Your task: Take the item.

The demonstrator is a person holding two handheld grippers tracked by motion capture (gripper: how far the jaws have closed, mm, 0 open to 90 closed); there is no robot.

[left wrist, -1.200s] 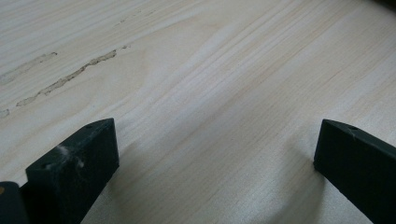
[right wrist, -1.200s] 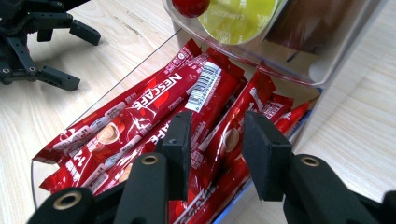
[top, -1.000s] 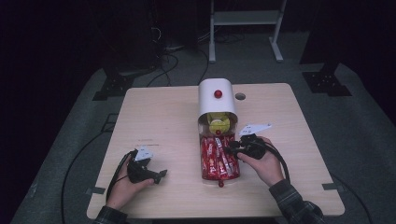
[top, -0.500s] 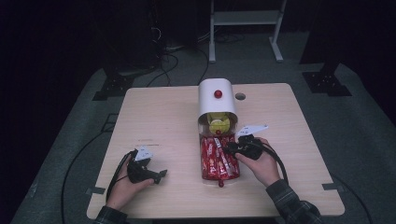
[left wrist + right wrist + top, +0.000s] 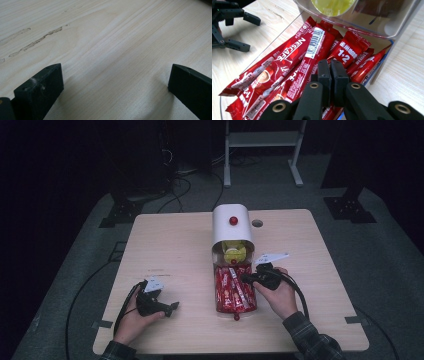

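The jaws of the right gripper (image 5: 330, 67) are pressed together with nothing visible between them, poised just over the red coffee sachets (image 5: 294, 65); those of the left gripper (image 5: 115, 87) stand spread wide over bare wood.

In the high view the right gripper (image 5: 248, 278) sits at about 4 o'clock from the surface's (image 5: 165, 250) centre, its tips reaching in over the right edge of the clear drawer (image 5: 235, 306) that has been pulled toward the person from under the white dispenser (image 5: 231, 226). With the drawer out, the sachets can be reached from above, which is probably why the gripper comes in from the side at a low angle. The left gripper (image 5: 159, 306) rests at roughly 8 o'clock, well apart from the drawer, seemingly parked out of the way.

The sachets are slim, glossy red sticks, lying loosely heaped and mostly lengthwise in the drawer. One shows a white barcode panel, another a "1+2" mark. They overlap, so picking a single one may take a careful pinch at a free edge. A yellow-green round item (image 5: 232, 254) sits in the dispenser's mouth above the drawer.
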